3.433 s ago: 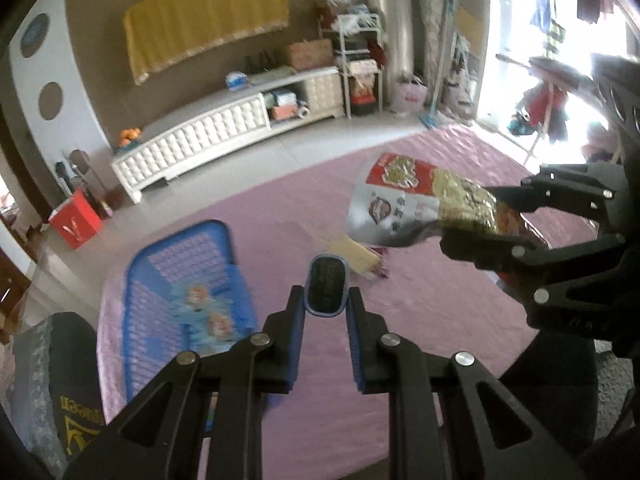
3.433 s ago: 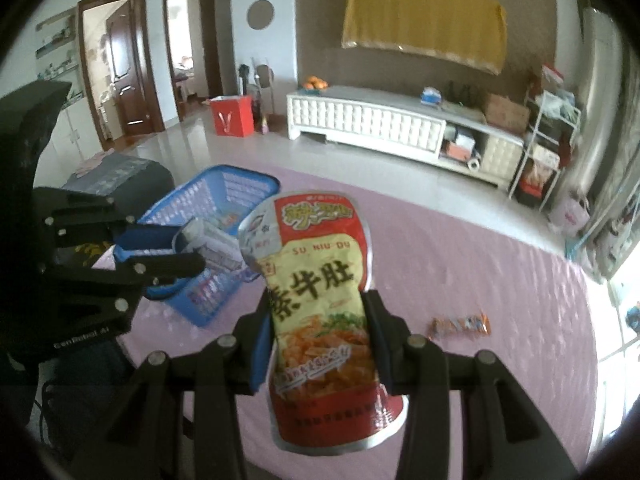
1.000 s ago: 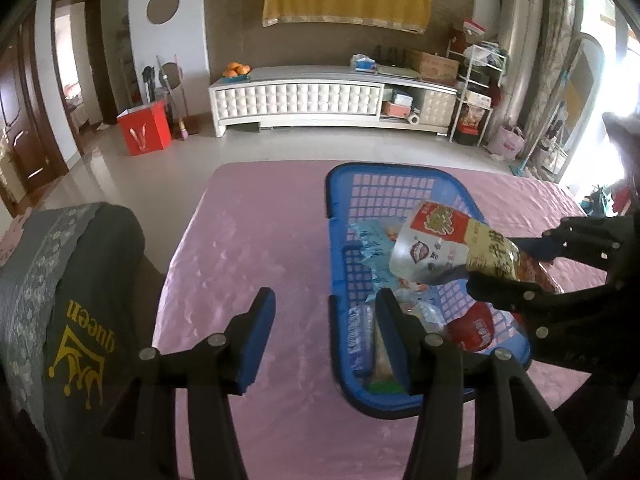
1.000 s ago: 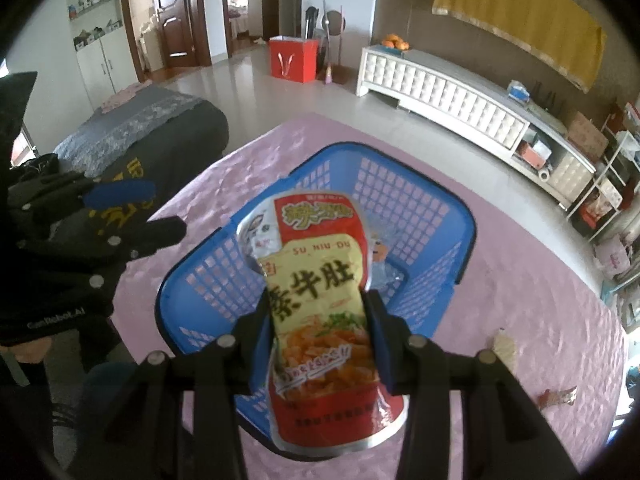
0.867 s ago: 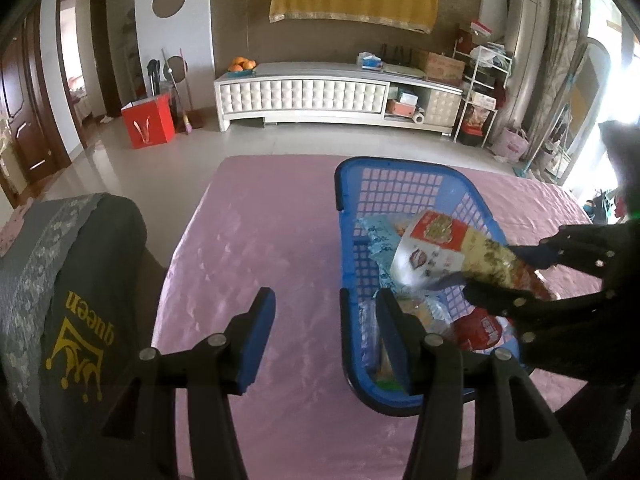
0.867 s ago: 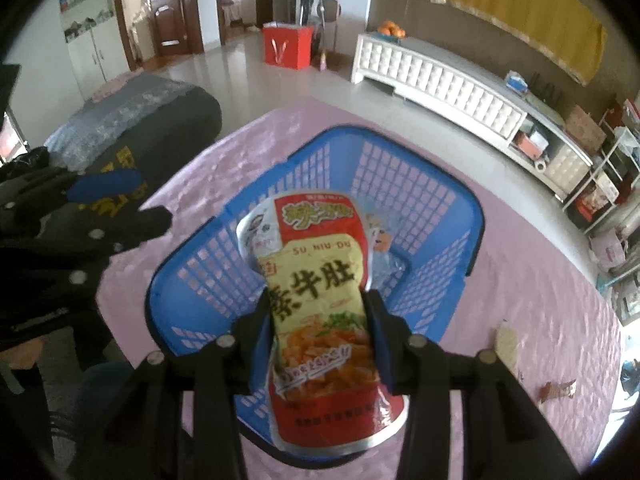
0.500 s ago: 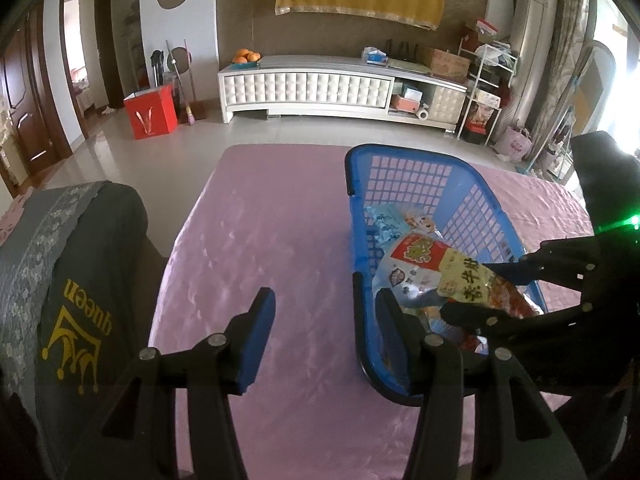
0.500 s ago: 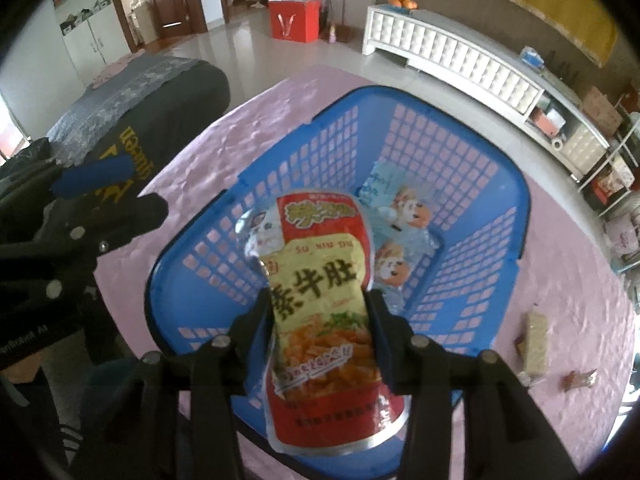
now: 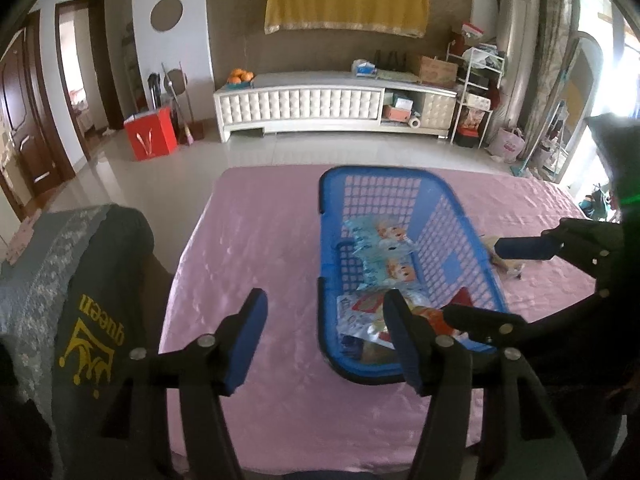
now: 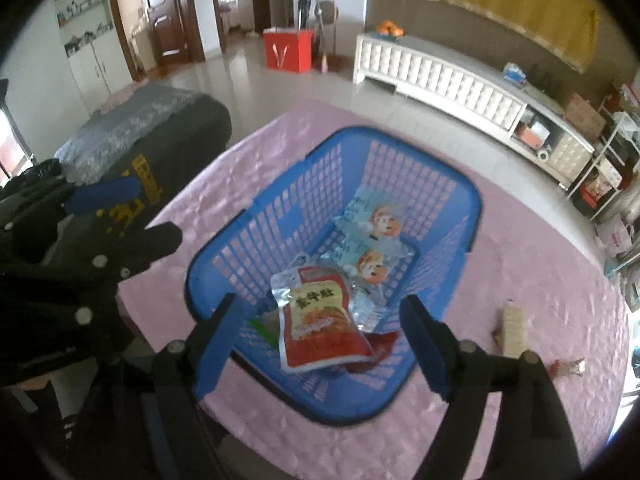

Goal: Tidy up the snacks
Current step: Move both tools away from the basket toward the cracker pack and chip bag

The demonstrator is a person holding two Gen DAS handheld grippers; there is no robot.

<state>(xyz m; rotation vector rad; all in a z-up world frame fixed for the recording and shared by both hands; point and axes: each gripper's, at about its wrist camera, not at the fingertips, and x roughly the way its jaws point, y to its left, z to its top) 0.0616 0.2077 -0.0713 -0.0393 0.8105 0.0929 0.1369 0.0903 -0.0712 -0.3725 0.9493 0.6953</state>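
Observation:
A blue plastic basket (image 10: 280,216) (image 9: 380,170) stands on the pink tablecloth. Inside it lies a red-and-yellow snack pouch (image 10: 320,320) (image 9: 368,320), flat on other packets, beside two light blue packets (image 10: 372,240) (image 9: 384,248). My right gripper (image 10: 318,308) (image 9: 472,280) hovers over the basket's near end with its jaws opening wide. The pouch lies below them, free of the pads. My left gripper (image 9: 326,300) (image 10: 156,212) hangs over the basket's left rim, its jaws opening too and holding nothing.
A tan wafer packet (image 10: 514,326) and a small wrapped sweet (image 10: 568,368) lie on the cloth right of the basket. A chair with a dark grey cover (image 9: 80,280) stands at the table's left edge. A white cabinet (image 9: 320,108) lines the far wall.
The right gripper opened and let go of the red-and-yellow pouch, which now lies in the basket. The left gripper's jaws spread a little wider. Both hands pulled back slightly.

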